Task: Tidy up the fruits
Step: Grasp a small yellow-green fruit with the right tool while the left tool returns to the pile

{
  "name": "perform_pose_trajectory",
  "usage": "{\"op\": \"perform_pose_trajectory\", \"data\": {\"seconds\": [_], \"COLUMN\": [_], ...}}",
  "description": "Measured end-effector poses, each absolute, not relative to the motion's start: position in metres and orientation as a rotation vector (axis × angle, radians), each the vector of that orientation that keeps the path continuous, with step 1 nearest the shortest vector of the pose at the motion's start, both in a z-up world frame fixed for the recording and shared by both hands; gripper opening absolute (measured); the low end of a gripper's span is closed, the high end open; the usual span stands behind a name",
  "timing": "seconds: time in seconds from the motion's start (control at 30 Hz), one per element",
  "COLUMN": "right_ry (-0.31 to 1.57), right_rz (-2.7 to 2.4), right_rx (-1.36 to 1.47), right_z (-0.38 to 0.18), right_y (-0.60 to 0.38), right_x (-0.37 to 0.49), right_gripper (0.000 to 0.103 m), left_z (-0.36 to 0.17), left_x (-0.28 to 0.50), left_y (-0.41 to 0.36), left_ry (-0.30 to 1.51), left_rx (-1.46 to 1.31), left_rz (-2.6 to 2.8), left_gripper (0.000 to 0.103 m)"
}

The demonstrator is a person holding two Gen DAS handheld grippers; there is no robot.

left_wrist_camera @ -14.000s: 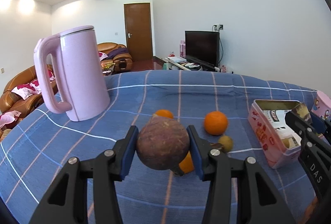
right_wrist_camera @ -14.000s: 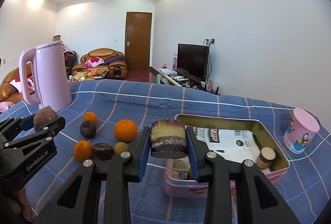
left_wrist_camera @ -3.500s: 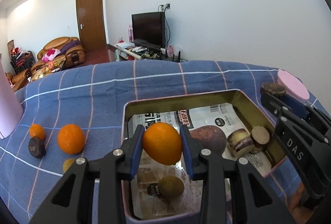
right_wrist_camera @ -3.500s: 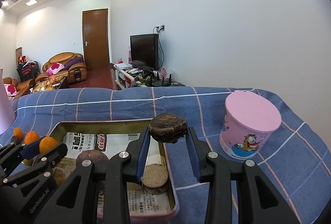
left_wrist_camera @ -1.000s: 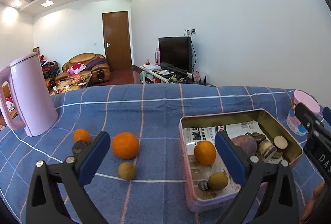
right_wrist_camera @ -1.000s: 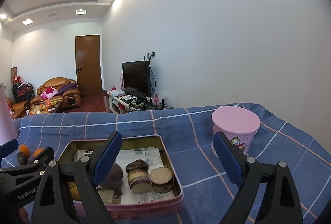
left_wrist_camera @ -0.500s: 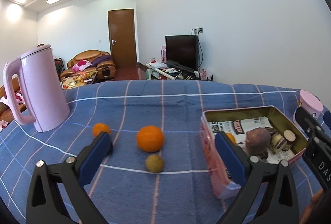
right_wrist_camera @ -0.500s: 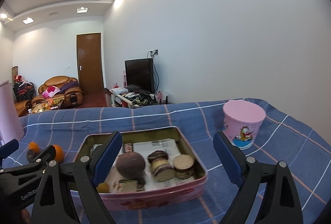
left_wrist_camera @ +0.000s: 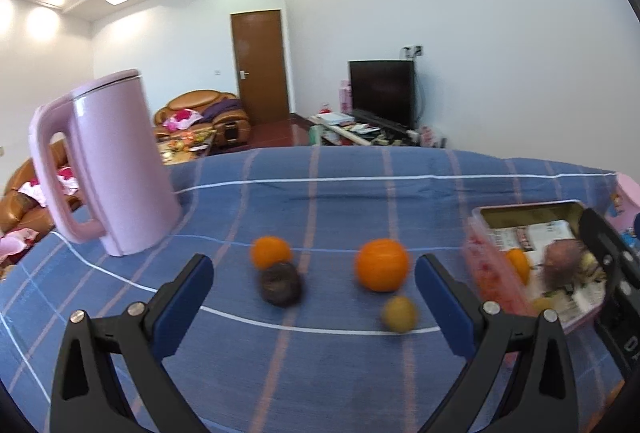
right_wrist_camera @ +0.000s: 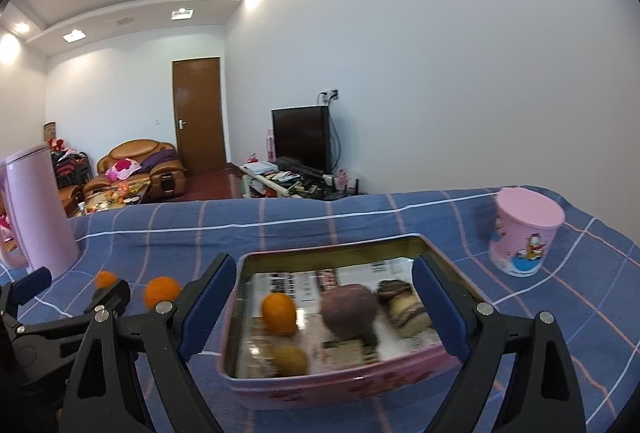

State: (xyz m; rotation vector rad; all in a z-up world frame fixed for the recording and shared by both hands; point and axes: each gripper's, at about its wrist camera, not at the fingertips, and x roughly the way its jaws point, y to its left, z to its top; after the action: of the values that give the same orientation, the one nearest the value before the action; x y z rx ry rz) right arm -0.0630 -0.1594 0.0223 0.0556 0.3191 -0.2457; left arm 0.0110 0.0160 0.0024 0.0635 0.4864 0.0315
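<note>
On the blue checked cloth lie a small orange (left_wrist_camera: 270,251), a dark round fruit (left_wrist_camera: 281,283) in front of it, a bigger orange (left_wrist_camera: 381,269) and a small yellow-green fruit (left_wrist_camera: 399,313). My left gripper (left_wrist_camera: 313,309) is open and empty, with these fruits ahead between its fingers. The pink tin (right_wrist_camera: 320,381) holds an orange (right_wrist_camera: 279,313), a brown round fruit (right_wrist_camera: 350,311), a yellowish fruit (right_wrist_camera: 290,359) and cut striped pieces (right_wrist_camera: 404,303). My right gripper (right_wrist_camera: 320,307) hangs open and empty just before the tin. The tin (left_wrist_camera: 486,275) appears at the right in the left wrist view.
A tall pink kettle (left_wrist_camera: 108,169) stands at the back left of the cloth. A pink cartoon cup (right_wrist_camera: 524,237) stands upside down right of the tin. The left gripper's body (right_wrist_camera: 52,325) shows at the lower left of the right wrist view.
Both grippers have swung left, still open. In the left view the loose fruits now sit centred and the tin has slid to the right edge. The tin is now centred between the right fingers.
</note>
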Motion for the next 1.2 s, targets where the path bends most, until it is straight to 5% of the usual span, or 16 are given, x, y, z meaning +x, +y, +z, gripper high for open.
{"op": "perform_pose_trajectory", "data": {"seconds": [0.63, 0.8, 1.2], "right_ry": [0.558, 0.690, 0.892], "right_rz": [-0.053, 0.024, 0.130], "right_rx": [-0.049, -0.110, -0.035], "right_z": [0.002, -0.015, -0.044], "right_y": [-0.068, -0.047, -0.047], "right_x": [0.007, 0.029, 0.057], "right_gripper": [0.091, 0.065, 0.033], "left_z": [-0.018, -0.022, -0.025], "left_x": [0.067, 0.069, 0.069], "left_y": [0.146, 0.155, 0.145], "left_ry": [0.685, 0.712, 0.729], "left_rx": [-0.045, -0.067, -0.046], "left_rz": [0.284, 0.298, 0.232], "left_gripper": [0.103, 0.103, 0.103]}}
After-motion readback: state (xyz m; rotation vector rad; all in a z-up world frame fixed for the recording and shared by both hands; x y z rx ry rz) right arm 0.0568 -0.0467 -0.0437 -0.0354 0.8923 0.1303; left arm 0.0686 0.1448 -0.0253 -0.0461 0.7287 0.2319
